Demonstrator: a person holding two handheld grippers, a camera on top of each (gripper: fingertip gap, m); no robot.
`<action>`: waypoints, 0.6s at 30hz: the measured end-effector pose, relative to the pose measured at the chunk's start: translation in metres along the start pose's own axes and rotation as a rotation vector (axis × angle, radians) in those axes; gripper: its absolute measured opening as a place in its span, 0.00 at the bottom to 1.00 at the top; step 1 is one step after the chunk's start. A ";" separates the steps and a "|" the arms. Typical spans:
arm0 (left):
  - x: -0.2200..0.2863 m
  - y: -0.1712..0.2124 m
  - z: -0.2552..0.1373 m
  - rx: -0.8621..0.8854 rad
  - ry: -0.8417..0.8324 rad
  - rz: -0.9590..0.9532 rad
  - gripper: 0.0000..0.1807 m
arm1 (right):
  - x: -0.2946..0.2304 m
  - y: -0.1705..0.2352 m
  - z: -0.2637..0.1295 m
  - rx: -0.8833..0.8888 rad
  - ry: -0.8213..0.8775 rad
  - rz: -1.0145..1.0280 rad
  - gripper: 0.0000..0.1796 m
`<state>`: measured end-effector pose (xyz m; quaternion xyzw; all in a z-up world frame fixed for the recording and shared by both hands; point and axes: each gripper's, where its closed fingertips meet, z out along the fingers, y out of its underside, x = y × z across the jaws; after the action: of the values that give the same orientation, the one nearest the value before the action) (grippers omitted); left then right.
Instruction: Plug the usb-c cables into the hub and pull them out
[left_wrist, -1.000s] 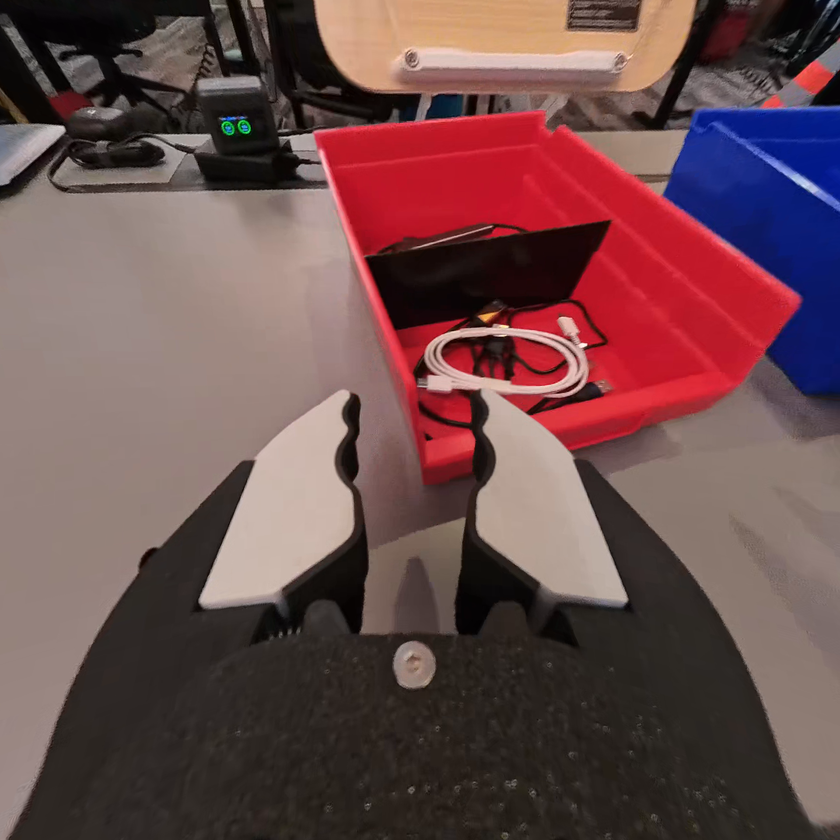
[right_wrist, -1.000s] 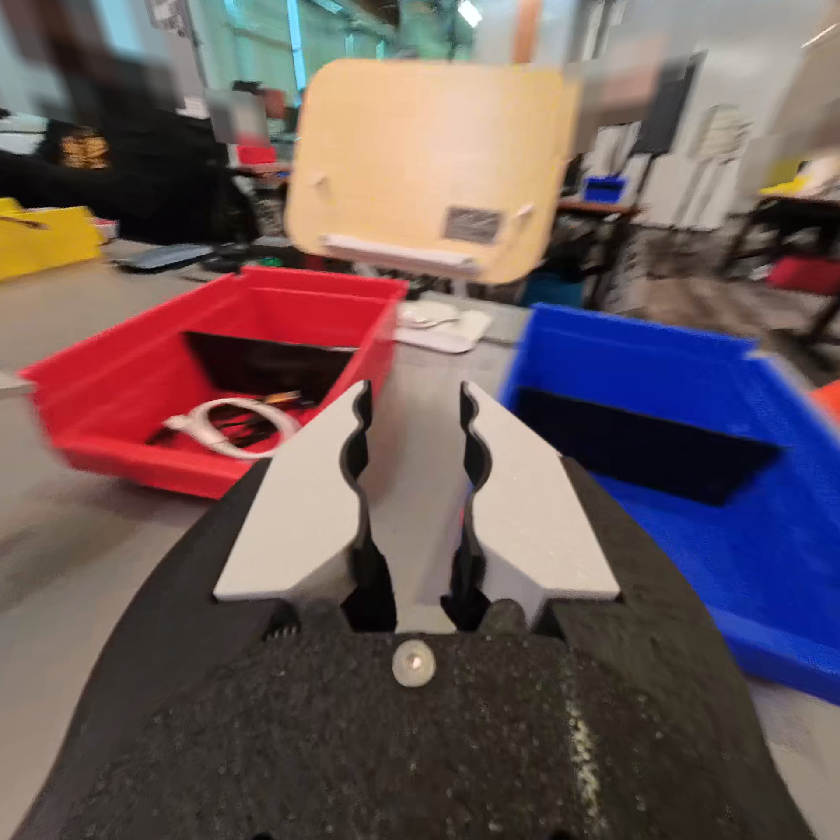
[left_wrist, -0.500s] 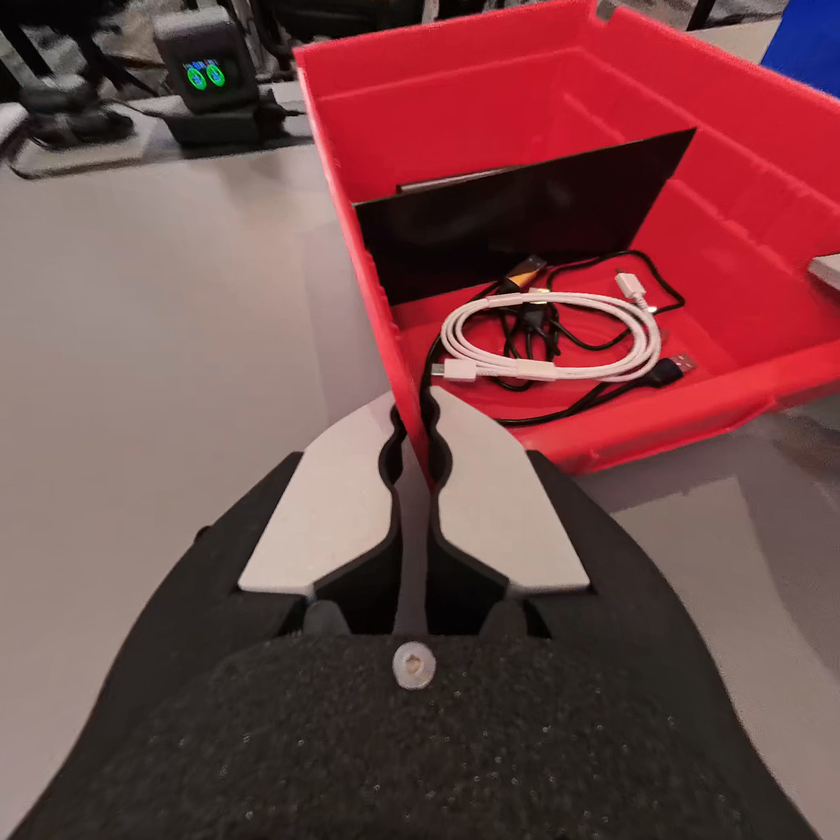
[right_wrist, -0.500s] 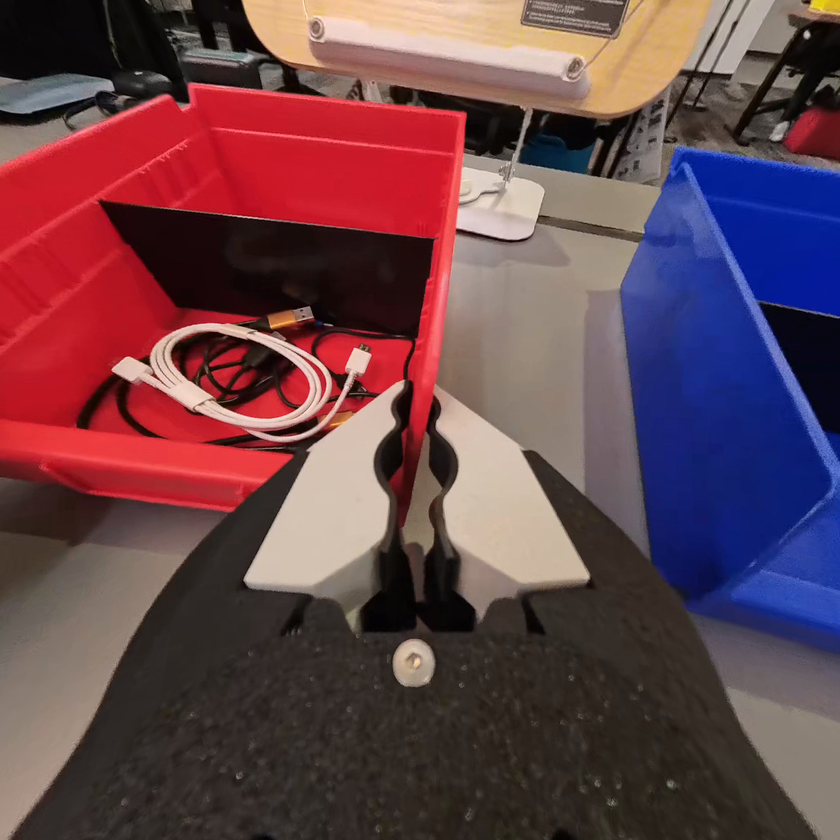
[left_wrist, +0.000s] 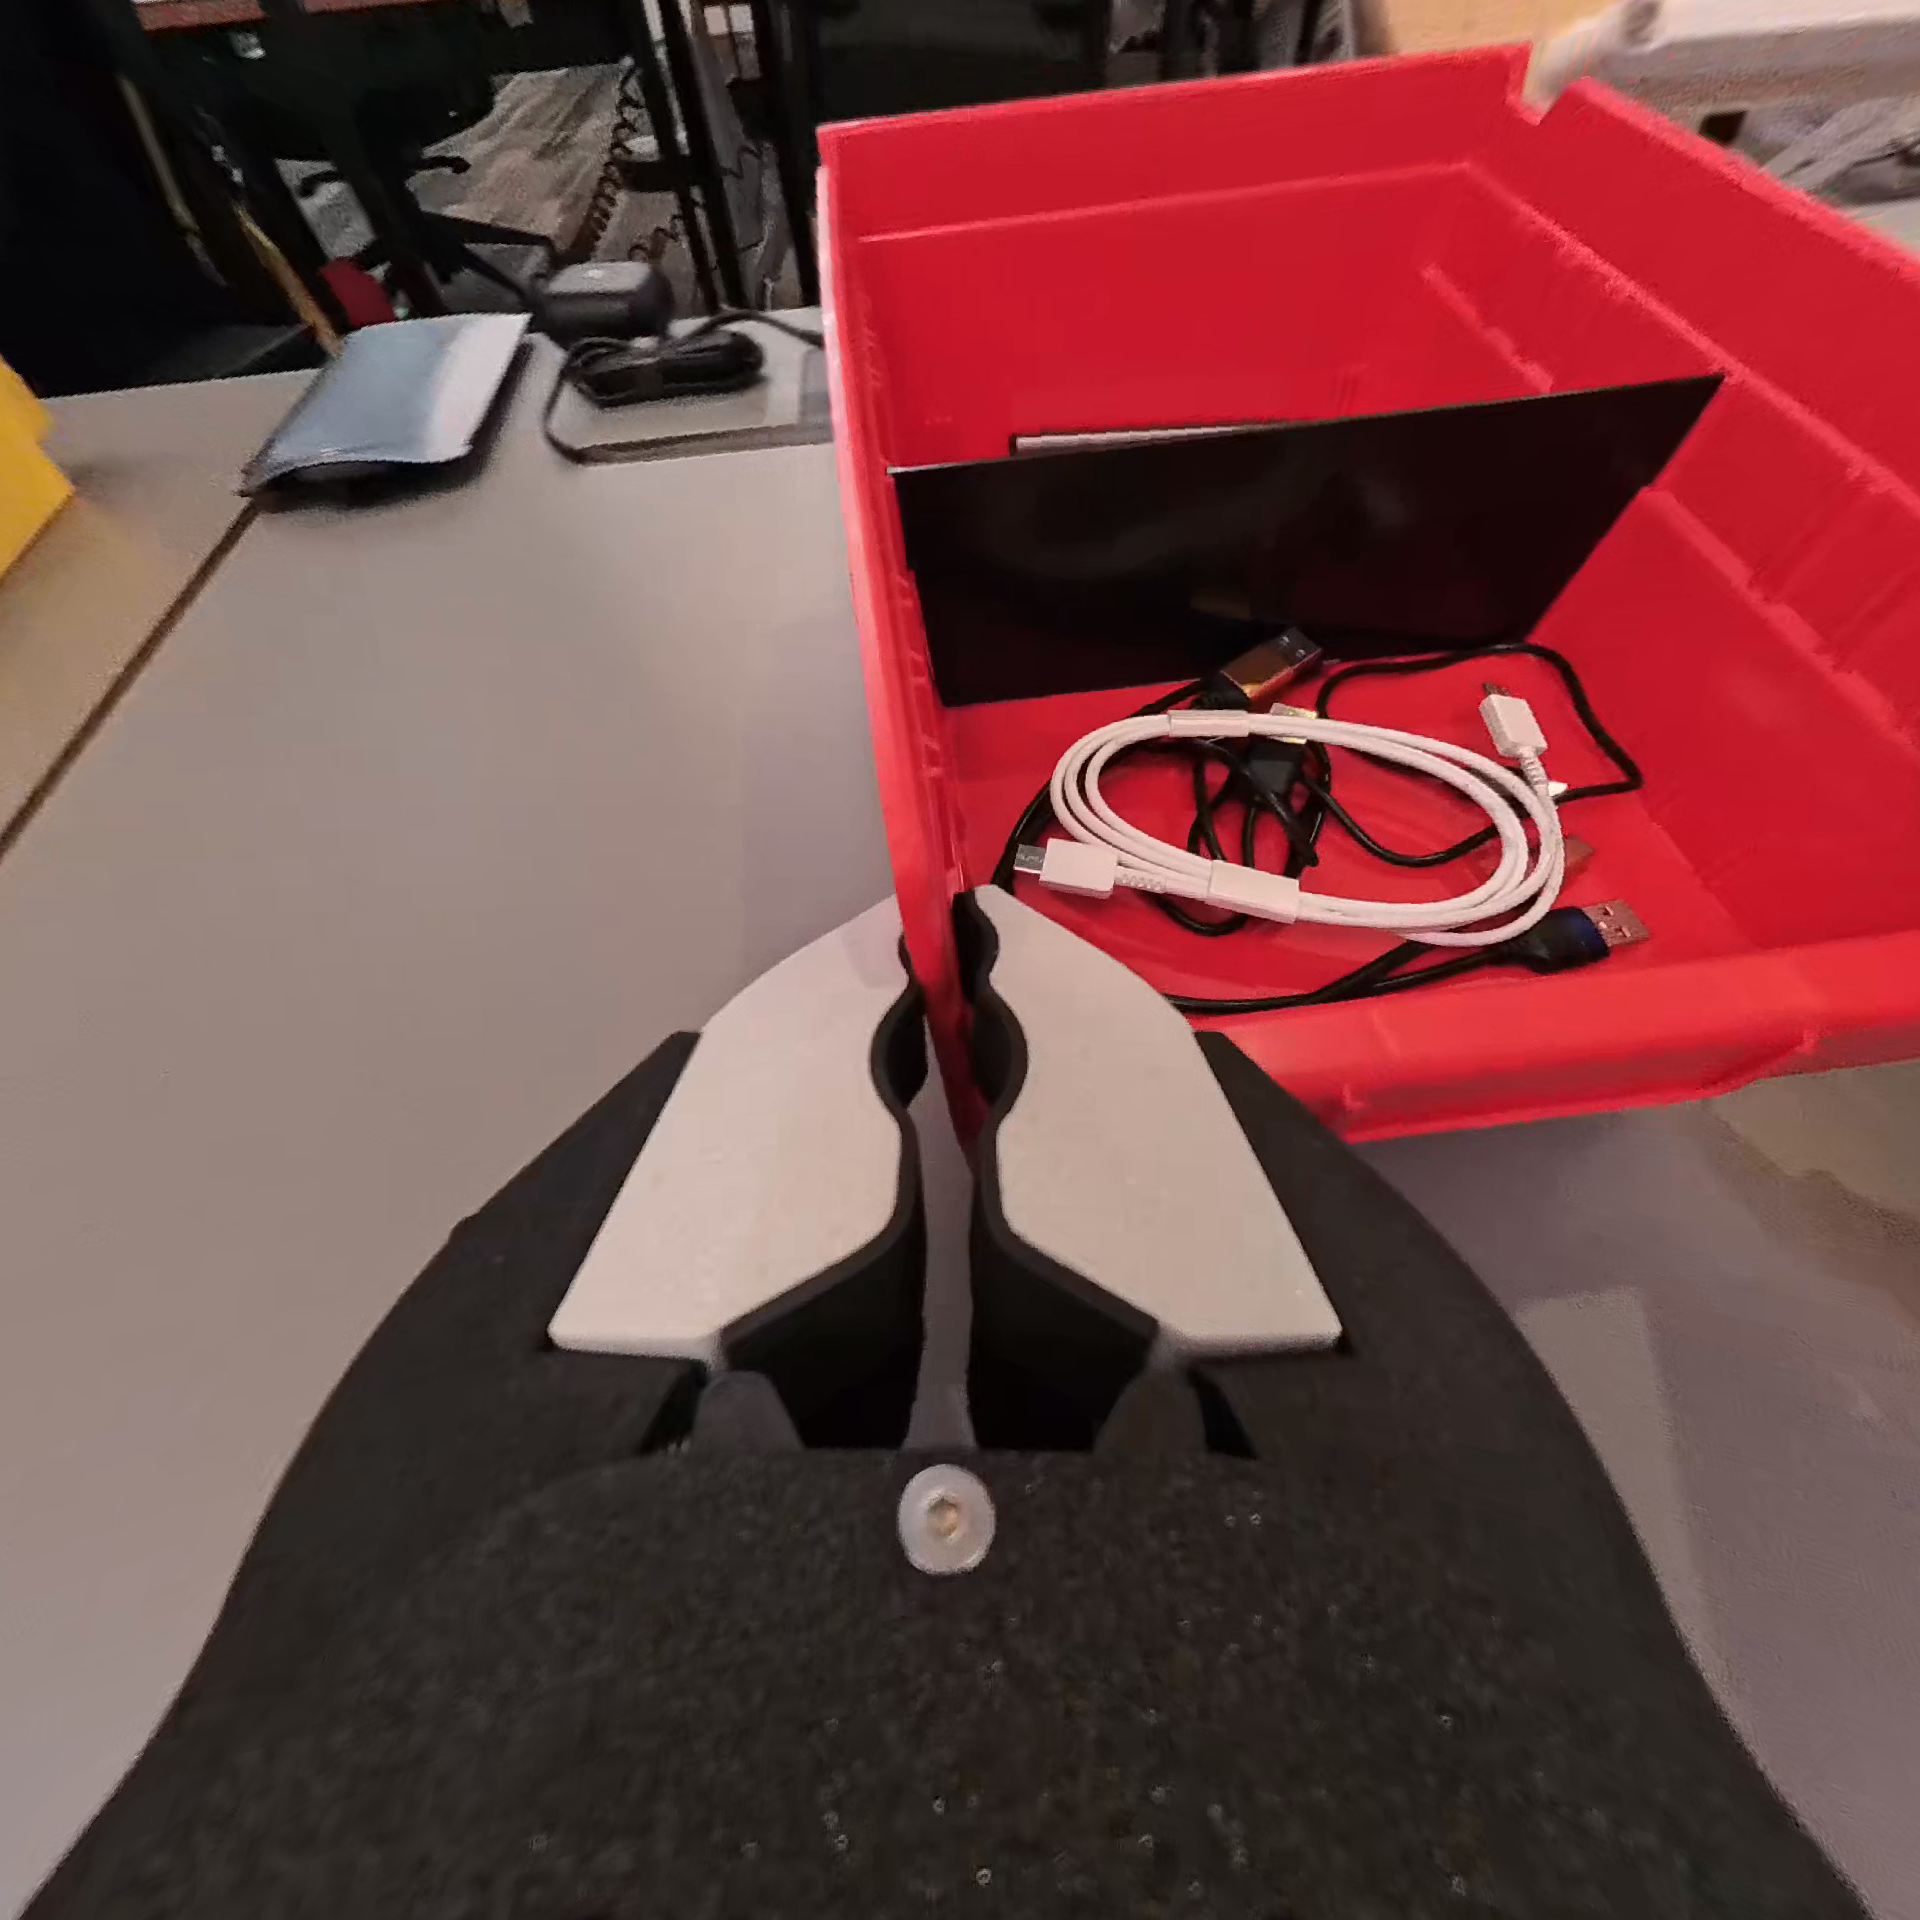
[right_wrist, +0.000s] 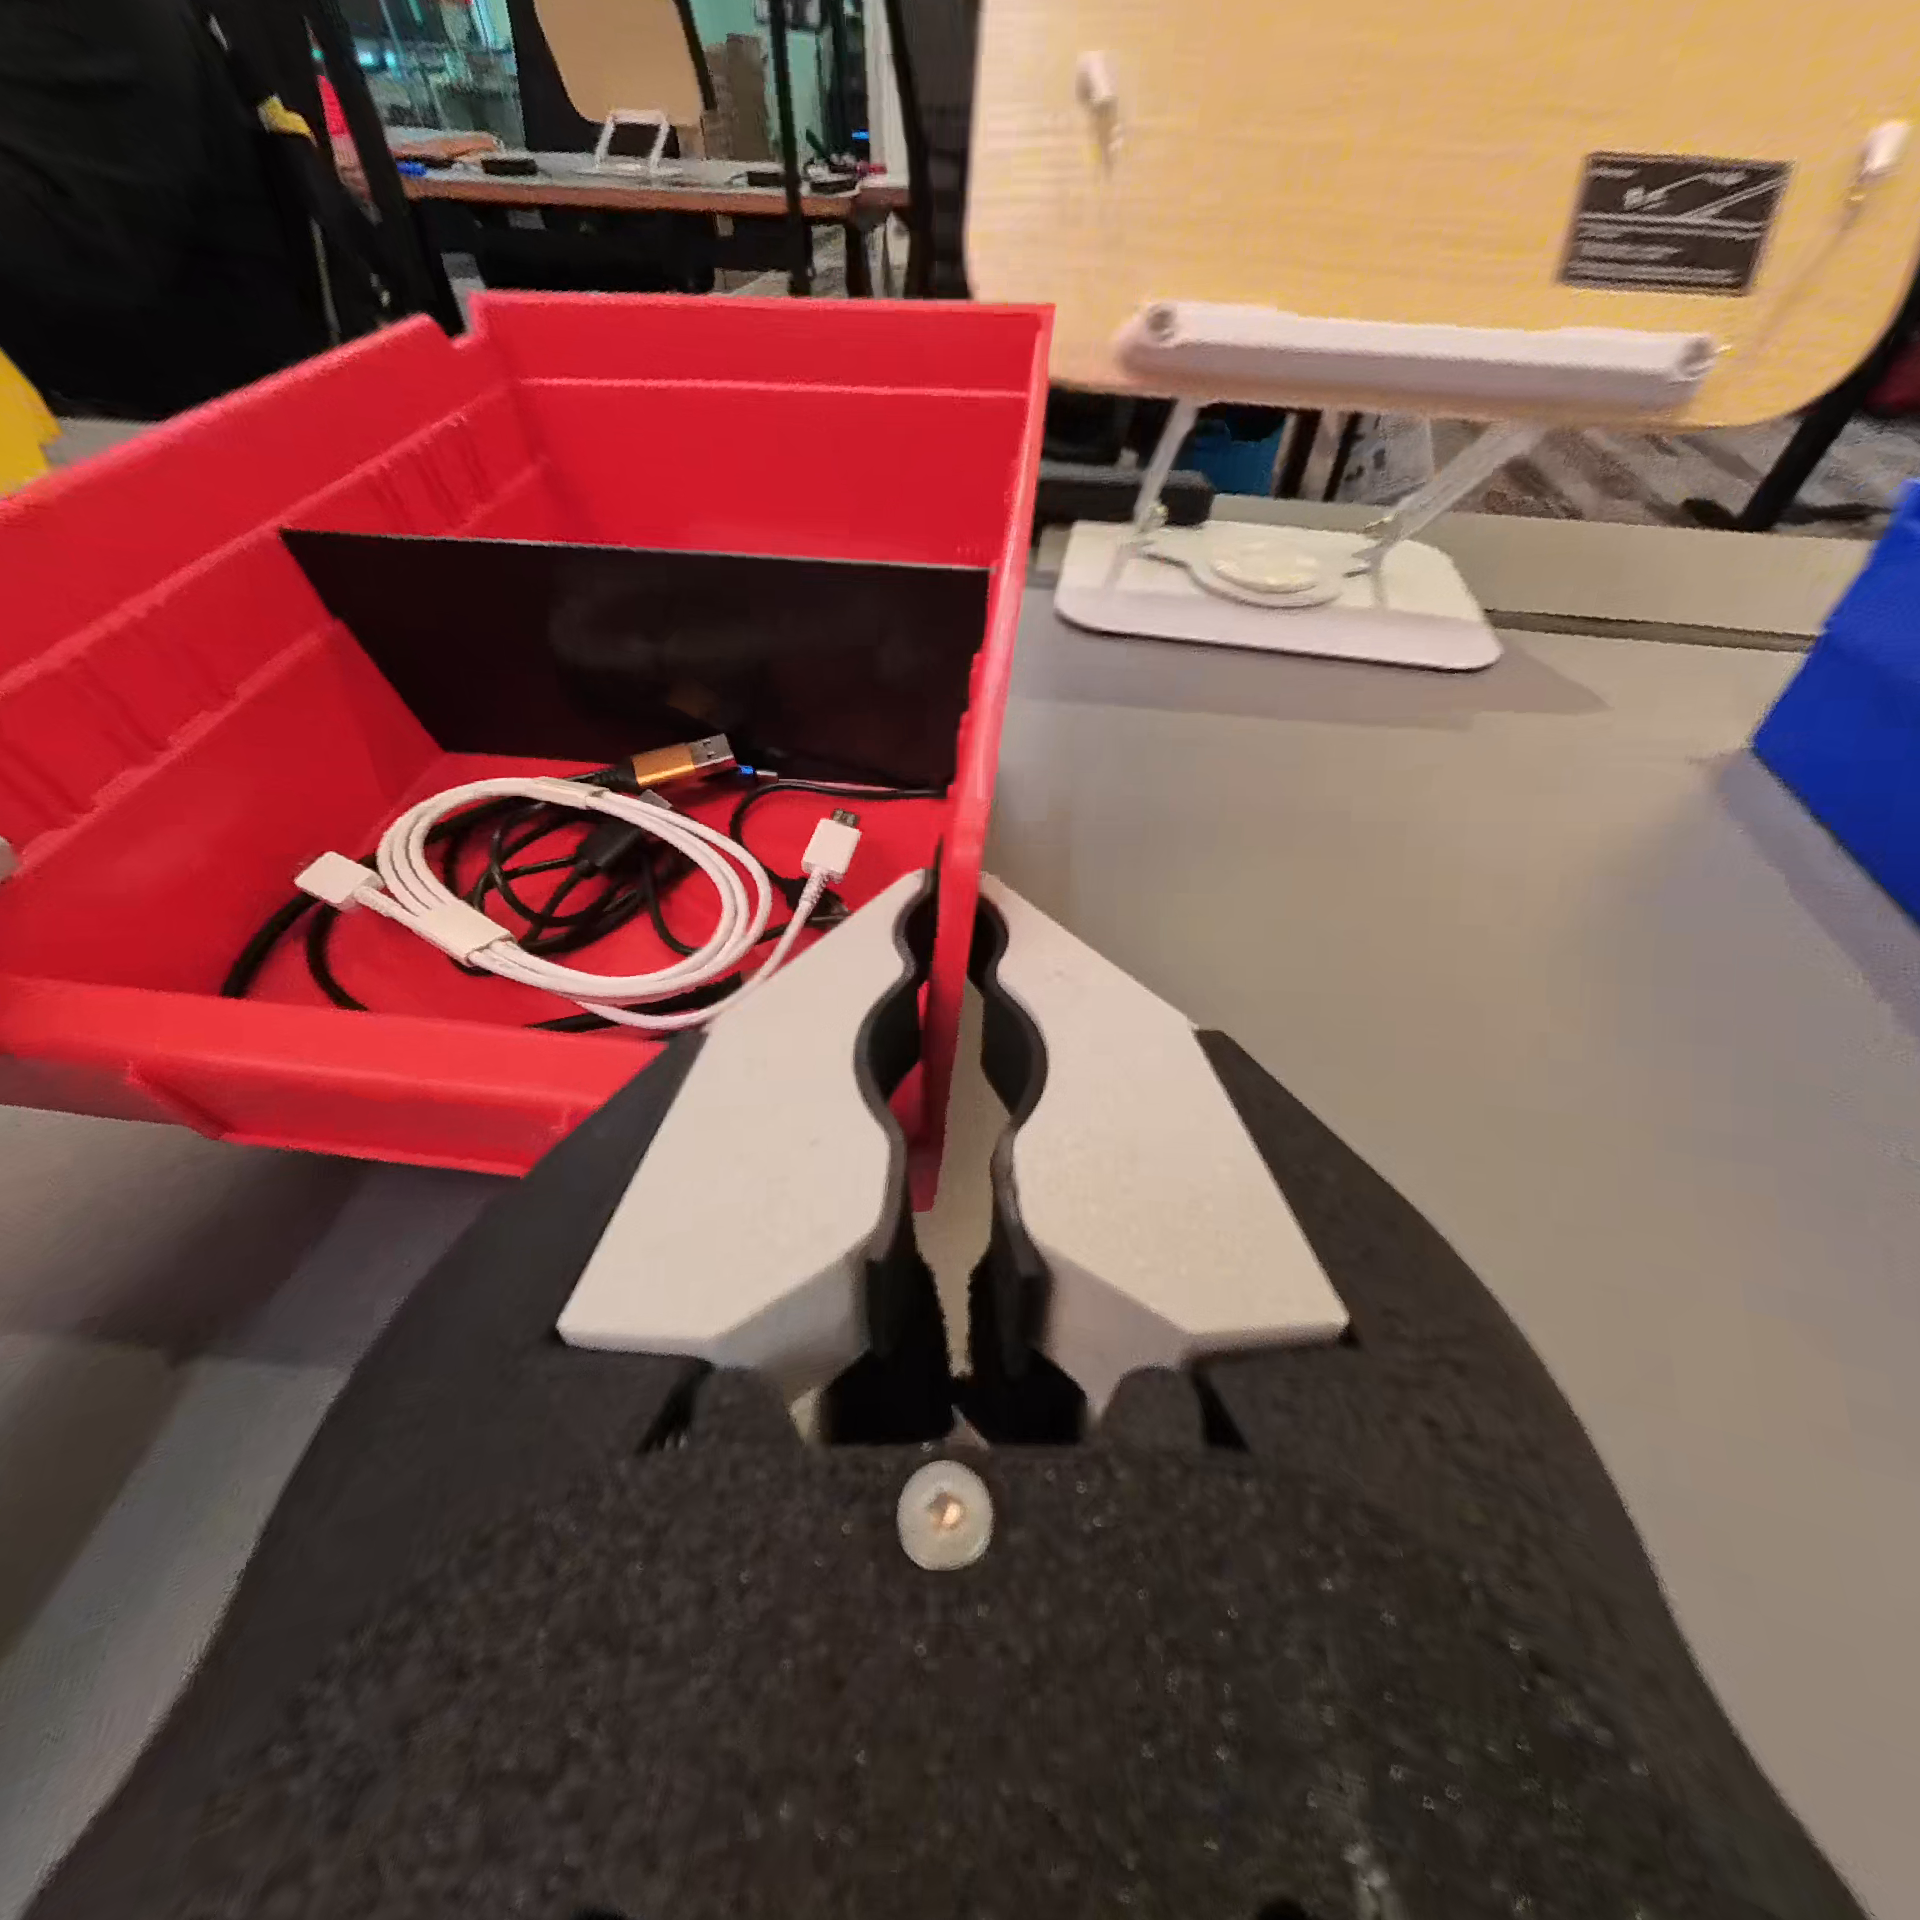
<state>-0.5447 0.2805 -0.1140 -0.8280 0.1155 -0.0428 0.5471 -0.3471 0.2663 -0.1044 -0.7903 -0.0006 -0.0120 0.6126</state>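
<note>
A red bin (left_wrist: 1143, 312) sits on the grey table and also shows in the right wrist view (right_wrist: 727, 436). A black divider (left_wrist: 1299, 540) crosses it. In front of the divider lie a coiled white cable (left_wrist: 1252, 888), tangled black cables (left_wrist: 1257, 821) and a gold plug (left_wrist: 1262, 665). My left gripper (left_wrist: 940, 914) is shut on the bin's left wall near the front corner. My right gripper (right_wrist: 954, 883) is shut on the bin's right wall near the front. The white cable (right_wrist: 473, 940) and divider (right_wrist: 665, 644) show in the right wrist view too. I see no hub clearly.
A blue bin (right_wrist: 1860, 727) stands to the right. A wooden board on a white stand (right_wrist: 1278, 592) is behind the red bin. A blue-grey pouch (left_wrist: 395, 405), a black device with a cord (left_wrist: 644, 353) and a yellow object (left_wrist: 21, 478) are at the far left. Some 20 cm of space lies between my two pairs of fingers.
A second ago both grippers were open and short of the bin. They moved in and shut on its left and right walls. Both views have since shifted against the background.
</note>
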 end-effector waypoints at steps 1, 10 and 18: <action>-0.010 0.002 0.001 -0.003 -0.011 0.001 0.01 | -0.010 0.003 0.006 -0.011 -0.003 -0.010 0.01; -0.040 0.020 0.021 -0.013 -0.039 -0.175 0.01 | -0.047 0.022 0.027 -0.091 -0.202 -0.032 0.06; -0.048 0.000 -0.010 0.100 -0.099 -0.217 0.15 | -0.028 -0.007 -0.042 -0.029 -0.560 -0.070 0.16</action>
<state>-0.5933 0.2834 -0.1073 -0.8085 -0.0042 -0.0663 0.5847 -0.3761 0.2276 -0.0881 -0.7711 -0.1970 0.1855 0.5763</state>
